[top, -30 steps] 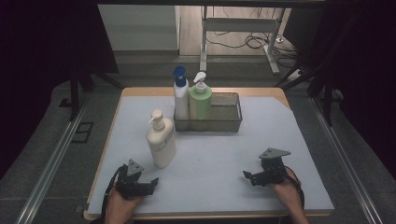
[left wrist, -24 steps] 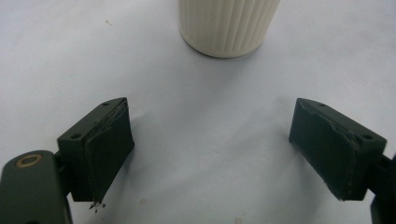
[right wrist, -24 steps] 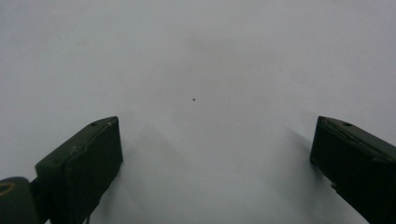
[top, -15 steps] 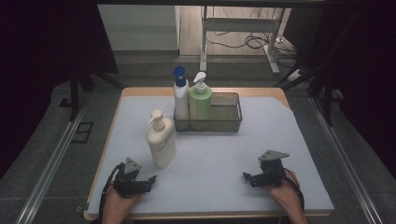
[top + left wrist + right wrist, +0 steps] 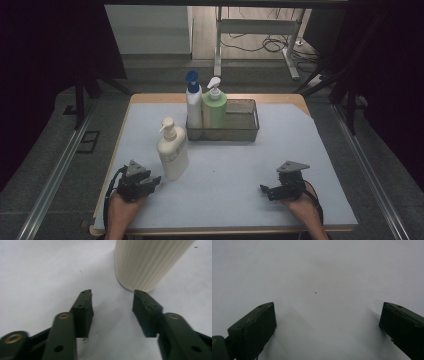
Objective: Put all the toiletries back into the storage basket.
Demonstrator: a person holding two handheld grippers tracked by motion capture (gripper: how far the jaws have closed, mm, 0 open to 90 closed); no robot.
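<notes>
Black jaws of the left gripper (image 5: 112,296) stand half spread with nothing between them, having just been closing; the cream ribbed plastic pump bottle (image 5: 147,262) stands just beyond, upper right of the frame, on the pale counter (image 5: 37,270). The right gripper's (image 5: 327,315) jaws are spread wide.

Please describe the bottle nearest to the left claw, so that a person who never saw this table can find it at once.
Start at the wire basket at the back of the pale table mat. In front of its left end, a cream pump bottle stands alone on the mat. Unlike the blue-capped bottle and the green bottle, it is outside the basket.
</notes>
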